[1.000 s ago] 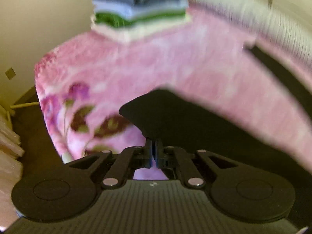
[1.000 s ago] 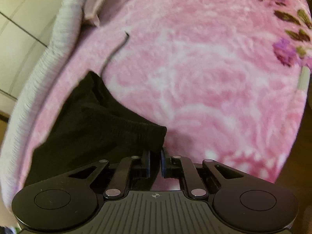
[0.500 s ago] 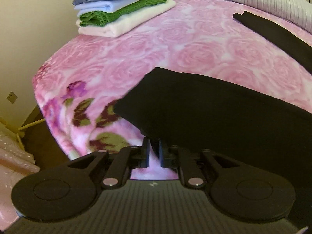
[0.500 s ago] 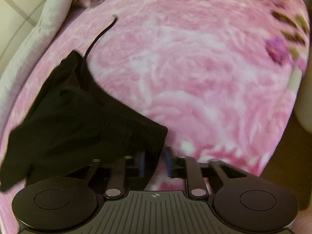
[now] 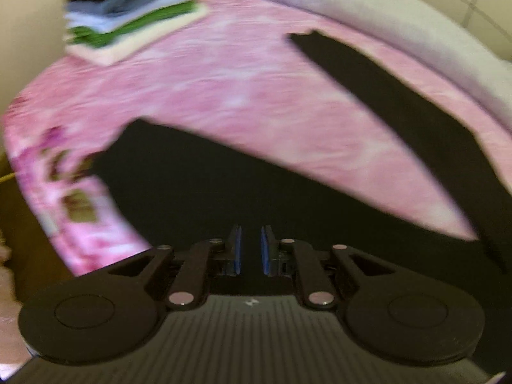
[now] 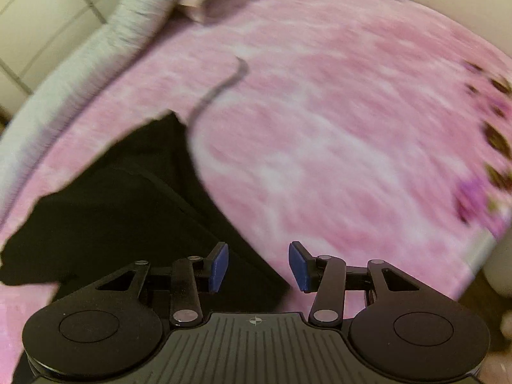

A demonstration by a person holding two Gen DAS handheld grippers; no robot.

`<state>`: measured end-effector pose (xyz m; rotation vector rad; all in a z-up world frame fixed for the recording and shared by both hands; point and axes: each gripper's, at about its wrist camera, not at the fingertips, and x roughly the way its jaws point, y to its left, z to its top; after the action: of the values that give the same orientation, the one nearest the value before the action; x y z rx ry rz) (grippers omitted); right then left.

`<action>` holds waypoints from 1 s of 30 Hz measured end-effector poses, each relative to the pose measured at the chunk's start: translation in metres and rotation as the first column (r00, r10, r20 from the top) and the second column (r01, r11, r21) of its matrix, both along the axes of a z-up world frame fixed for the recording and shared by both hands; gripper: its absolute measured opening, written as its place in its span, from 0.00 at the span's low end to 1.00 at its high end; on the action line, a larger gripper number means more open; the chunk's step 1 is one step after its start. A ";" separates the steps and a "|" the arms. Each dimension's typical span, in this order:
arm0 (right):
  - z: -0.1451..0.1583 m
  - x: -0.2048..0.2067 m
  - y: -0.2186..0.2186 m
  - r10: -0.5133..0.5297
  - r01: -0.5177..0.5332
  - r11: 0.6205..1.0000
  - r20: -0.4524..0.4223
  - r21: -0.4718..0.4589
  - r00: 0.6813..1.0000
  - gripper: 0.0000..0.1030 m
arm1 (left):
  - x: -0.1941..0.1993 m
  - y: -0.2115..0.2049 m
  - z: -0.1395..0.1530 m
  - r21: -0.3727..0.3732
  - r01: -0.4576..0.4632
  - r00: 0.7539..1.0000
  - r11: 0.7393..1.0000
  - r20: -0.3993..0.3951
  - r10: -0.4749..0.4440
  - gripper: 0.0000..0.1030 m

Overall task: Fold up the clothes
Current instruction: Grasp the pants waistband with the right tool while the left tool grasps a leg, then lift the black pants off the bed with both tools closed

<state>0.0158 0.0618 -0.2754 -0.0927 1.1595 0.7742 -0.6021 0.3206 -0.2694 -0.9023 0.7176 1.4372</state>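
Left tongs low over the black garment, pads slightly apart, gripping nothing. Right tongs spread wide, nothing held, over the garment's near-right edge. Garment lies on the pink floral bed. Only the left view shows the folded stack far left; only the right shows the drawstring.
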 end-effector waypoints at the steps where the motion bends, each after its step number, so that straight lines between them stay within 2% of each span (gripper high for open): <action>1: 0.003 0.003 0.011 0.022 -0.022 1.000 0.004 0.022 1.000 0.43 | 0.013 0.008 0.002 0.005 0.026 0.999 1.000 0.026 -0.026 0.10; 5: -0.001 0.011 0.049 0.087 -0.088 0.995 0.008 0.042 0.996 0.28 | 0.053 0.047 0.000 0.014 0.112 0.985 0.994 0.128 -0.112 0.10; 6: -0.003 0.012 0.056 0.087 -0.087 0.996 0.007 0.034 0.996 0.26 | 0.063 0.057 -0.002 0.013 0.134 0.980 0.991 0.148 -0.135 0.10; 10: -0.010 0.020 0.070 0.036 -0.035 0.999 -0.019 0.039 0.999 0.23 | 0.102 0.090 -0.010 -0.022 0.223 0.955 0.975 0.207 -0.213 0.10; 14: -0.014 0.043 0.072 -0.060 0.068 0.994 -0.086 0.087 0.995 0.23 | 0.141 0.105 -0.016 -0.048 0.313 0.930 0.948 0.218 -0.296 0.10; 18: -0.018 0.069 0.073 -0.125 0.134 0.989 -0.137 0.058 0.983 0.23 | 0.188 0.109 -0.018 -0.077 0.410 0.892 0.909 0.244 -0.381 0.10; 24: -0.044 0.105 0.075 -0.092 0.083 0.994 -0.147 -0.064 0.985 0.24 | 0.290 0.096 -0.022 -0.139 0.516 0.846 0.845 0.239 -0.477 0.10; 27: -0.055 0.132 0.083 -0.077 0.065 0.995 -0.167 -0.078 0.983 0.24 | 0.352 0.081 -0.023 -0.146 0.586 0.800 0.797 0.260 -0.541 0.10; 30: -0.054 0.170 0.095 -0.073 0.067 0.997 -0.182 -0.039 0.981 0.24 | 0.411 0.068 -0.026 -0.144 0.636 0.760 0.759 0.291 -0.581 0.10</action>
<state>0.1860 0.1567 -0.3294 -0.0071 1.3430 0.7124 -0.1914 0.3884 -0.2953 -0.8813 0.9148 0.6521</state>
